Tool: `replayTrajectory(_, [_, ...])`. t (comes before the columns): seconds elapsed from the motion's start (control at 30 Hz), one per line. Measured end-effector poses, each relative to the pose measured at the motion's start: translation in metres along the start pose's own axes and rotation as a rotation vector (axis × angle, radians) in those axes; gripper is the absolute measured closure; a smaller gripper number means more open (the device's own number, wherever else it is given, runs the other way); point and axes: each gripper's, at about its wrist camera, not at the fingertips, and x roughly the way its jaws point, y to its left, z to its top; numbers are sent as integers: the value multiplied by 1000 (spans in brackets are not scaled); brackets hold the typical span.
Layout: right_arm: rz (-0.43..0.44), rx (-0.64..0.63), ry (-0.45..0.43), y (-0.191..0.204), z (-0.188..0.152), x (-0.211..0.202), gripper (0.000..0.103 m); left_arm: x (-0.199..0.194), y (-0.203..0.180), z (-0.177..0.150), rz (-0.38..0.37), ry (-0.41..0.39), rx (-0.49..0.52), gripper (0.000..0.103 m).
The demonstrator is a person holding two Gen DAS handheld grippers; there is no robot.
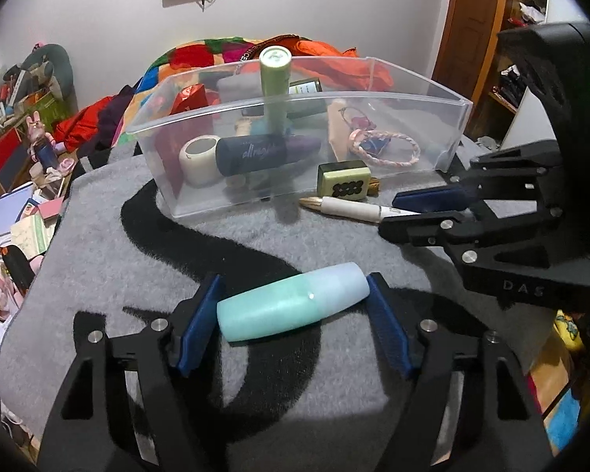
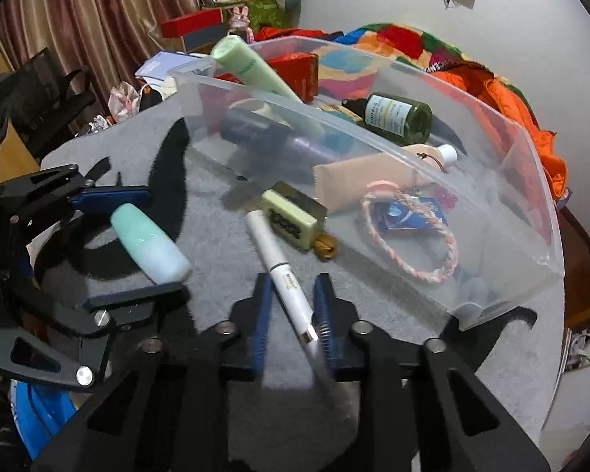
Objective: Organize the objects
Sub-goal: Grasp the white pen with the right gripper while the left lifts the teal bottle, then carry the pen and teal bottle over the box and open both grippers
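— How many pieces are loose on the mat?

— Four by my count: one mint-to-pale-blue bottle (image 1: 293, 306), one white pen (image 2: 280, 271), one green tile block (image 2: 291, 218), and one small brown nut-like lump (image 2: 325, 247) beside the block. The rest sits in the clear plastic bin (image 1: 444, 145).

— And the bottle?

— Smooth, rounded, capsule-shaped, matte, lying on its side on the grey fleecy mat (image 1: 98, 244) in front of the bin. The left gripper (image 1: 295, 314) has a blue pad at each end of it; the jaws are spread wide, and I can't tell whether they touch it.

— The pen?

— Slim, glossy white with a gold tip, lying slantwise just beside the block. The right gripper (image 2: 293, 303) straddles its rear end, jaws narrowed but not pressed together; one pad seems to touch it.

— Inside the bin?

— One pale green tube (image 1: 274, 78) leaning up over the rim, one dark navy tube (image 1: 255, 154), one white squat cup (image 1: 198, 159), one dark green glass bottle (image 2: 395, 118), one beige tube (image 2: 373, 173), one pink-and-white braided bracelet (image 2: 417, 236).
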Motion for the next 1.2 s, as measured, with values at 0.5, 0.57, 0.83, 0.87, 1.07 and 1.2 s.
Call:
replayTrajectory(0.5, [38, 168, -188, 4, -17, -54, 93, -36, 7, 21, -26, -115, -55, 31])
replayTrajectory(0.57, [34, 189, -233, 2, -14, -66, 93, -44, 9, 27, -22, -143, -61, 31])
replayTrajectory(0.83, [-12, 296, -349, -27, 8, -92, 93, -63, 28, 57, 13, -229, -92, 31])
replayTrajectory(0.87, [-22, 307, -356, -29, 11, -92, 93, -63, 30, 60, 21, -237, -96, 31])
replayTrajectory(1.07, [-62, 373, -384, -52, 33, -88, 93, -55, 50, 79, 73, -245, -113, 31])
replayTrajectory(1.2, [-84, 402, -387, -64, 48, -80, 93, -38, 57, 86, 81, -208, -113, 31])
